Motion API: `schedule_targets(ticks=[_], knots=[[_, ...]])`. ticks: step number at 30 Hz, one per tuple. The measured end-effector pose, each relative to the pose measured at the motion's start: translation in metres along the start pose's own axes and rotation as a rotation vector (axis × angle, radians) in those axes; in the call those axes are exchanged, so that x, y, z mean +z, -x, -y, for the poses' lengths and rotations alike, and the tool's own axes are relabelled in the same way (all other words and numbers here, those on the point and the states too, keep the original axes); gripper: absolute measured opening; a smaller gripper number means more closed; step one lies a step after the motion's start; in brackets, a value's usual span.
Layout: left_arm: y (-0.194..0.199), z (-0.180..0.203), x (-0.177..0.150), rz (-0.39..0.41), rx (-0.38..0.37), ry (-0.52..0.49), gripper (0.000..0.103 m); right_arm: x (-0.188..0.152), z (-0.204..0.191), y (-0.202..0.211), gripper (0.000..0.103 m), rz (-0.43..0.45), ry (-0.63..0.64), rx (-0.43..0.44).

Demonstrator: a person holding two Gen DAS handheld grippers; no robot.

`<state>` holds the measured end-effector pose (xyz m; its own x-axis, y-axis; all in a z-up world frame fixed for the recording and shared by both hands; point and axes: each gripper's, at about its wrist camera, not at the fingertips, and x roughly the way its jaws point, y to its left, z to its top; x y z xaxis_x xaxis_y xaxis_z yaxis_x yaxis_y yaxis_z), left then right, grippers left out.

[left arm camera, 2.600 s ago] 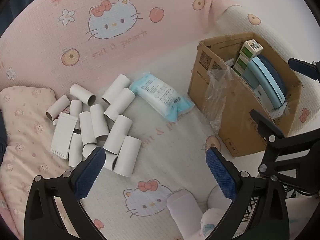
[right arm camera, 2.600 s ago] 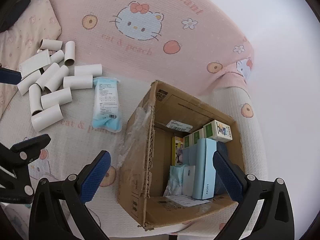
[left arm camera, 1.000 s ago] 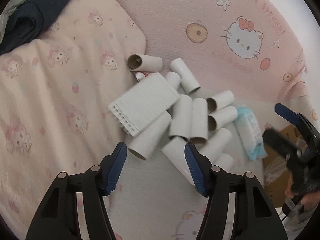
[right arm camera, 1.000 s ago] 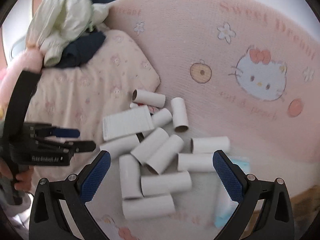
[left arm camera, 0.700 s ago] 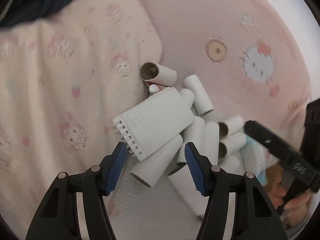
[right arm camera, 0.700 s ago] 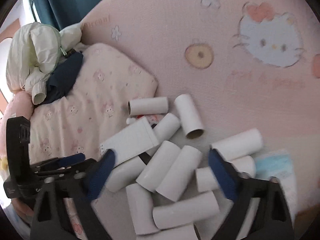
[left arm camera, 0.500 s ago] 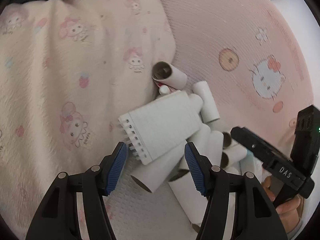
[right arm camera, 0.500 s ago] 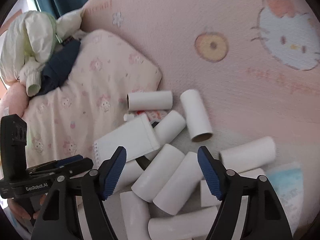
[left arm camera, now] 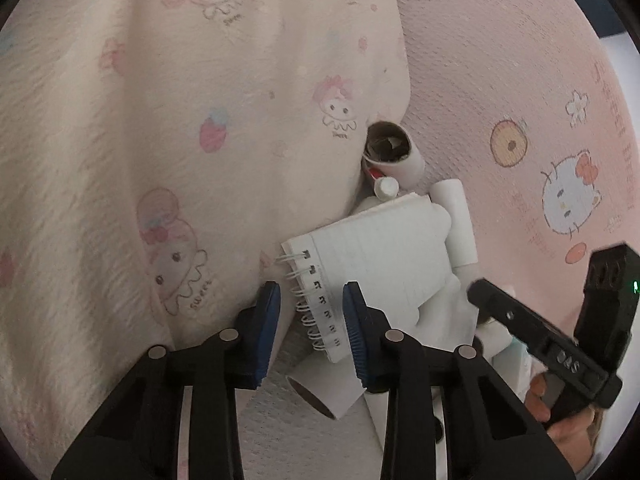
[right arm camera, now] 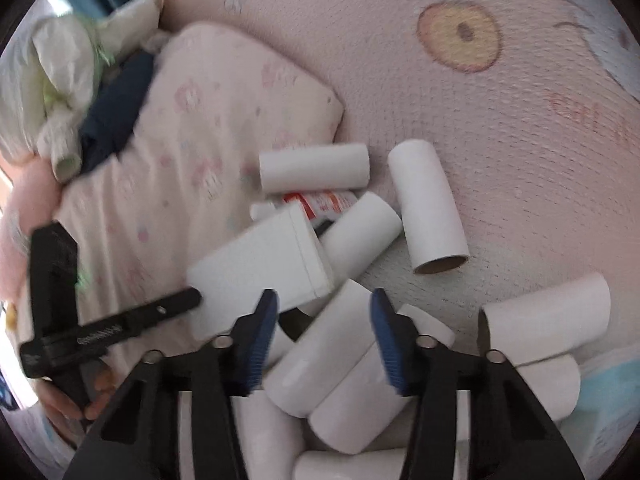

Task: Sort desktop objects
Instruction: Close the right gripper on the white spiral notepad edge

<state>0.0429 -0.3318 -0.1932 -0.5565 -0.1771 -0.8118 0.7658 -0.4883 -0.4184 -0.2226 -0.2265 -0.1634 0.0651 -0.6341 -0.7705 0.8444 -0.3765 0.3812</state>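
Observation:
A white spiral notebook (left arm camera: pixel 380 256) lies on a heap of white cardboard tubes (right arm camera: pixel 428 208). My left gripper (left arm camera: pixel 312 320) points down at it, and its jaws are closing with the notebook's wire-bound edge between the blue pads. I see no pad pressing on it. In the right wrist view the notebook (right arm camera: pixel 256 264) lies left of centre. My right gripper (right arm camera: pixel 324 332) is low over the heap, its jaws closing around one slanted tube (right arm camera: pixel 324 356). Whether its pads touch the tube is unclear.
A red-and-white squeeze tube (right arm camera: pixel 320 202) lies under the notebook's far end. A cream printed pillow (left arm camera: pixel 160 120) borders the heap on the left and a pink cartoon blanket (left arm camera: pixel 500 80) lies behind. A blue wipes pack (right arm camera: pixel 612 400) sits at the right, and bundled clothes (right arm camera: pixel 60 60) at the far left.
Both grippers have dropped closer to the heap and their jaws have narrowed. The left now straddles the notebook's spiral edge. The right now straddles a tube.

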Motion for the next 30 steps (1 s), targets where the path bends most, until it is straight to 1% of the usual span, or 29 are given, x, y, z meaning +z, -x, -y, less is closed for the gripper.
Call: schedule_targets(ticks=[3, 7, 9, 11, 13, 17, 18, 21, 22, 24, 29, 30], knots=[[-0.001, 0.007, -0.001, 0.001, 0.009, -0.034, 0.036, 0.005, 0.005, -0.009, 0.042, -0.011, 0.002, 0.005], [0.001, 0.012, -0.003, 0.002, 0.019, -0.047, 0.036, 0.013, 0.008, -0.02, 0.042, -0.033, 0.014, 0.022], [0.003, 0.011, -0.005, 0.009, 0.016, -0.056, 0.036, 0.015, 0.007, -0.03, 0.042, -0.075, 0.029, 0.027], [0.004, 0.013, -0.007, 0.008, 0.015, -0.067, 0.036, 0.015, 0.006, -0.036, 0.042, -0.084, 0.048, 0.017], [0.004, 0.018, -0.008, 0.006, 0.016, -0.086, 0.036, 0.014, 0.007, -0.04, 0.042, -0.086, 0.044, 0.01], [0.005, 0.025, -0.01, 0.007, 0.012, -0.136, 0.036, 0.011, 0.011, -0.036, 0.042, -0.062, 0.025, 0.061], [0.005, 0.026, -0.011, 0.007, 0.008, -0.14, 0.036, 0.01, 0.011, -0.035, 0.037, -0.056, 0.031, 0.066], [0.004, 0.032, -0.014, 0.024, 0.03, -0.177, 0.036, 0.005, 0.014, -0.04, 0.029, -0.051, 0.043, 0.044], [0.004, 0.034, -0.014, 0.026, 0.038, -0.193, 0.036, 0.004, 0.016, -0.043, 0.028, -0.053, 0.042, 0.043], [0.005, 0.035, -0.015, 0.027, 0.045, -0.21, 0.036, 0.002, 0.021, -0.044, 0.023, -0.046, 0.029, 0.05], [0.006, 0.037, -0.012, 0.002, 0.027, -0.211, 0.036, -0.005, 0.028, -0.041, 0.022, 0.001, -0.009, 0.086], [0.008, 0.038, -0.012, 0.002, 0.028, -0.216, 0.036, -0.006, 0.029, -0.034, 0.022, 0.001, -0.01, 0.09]])
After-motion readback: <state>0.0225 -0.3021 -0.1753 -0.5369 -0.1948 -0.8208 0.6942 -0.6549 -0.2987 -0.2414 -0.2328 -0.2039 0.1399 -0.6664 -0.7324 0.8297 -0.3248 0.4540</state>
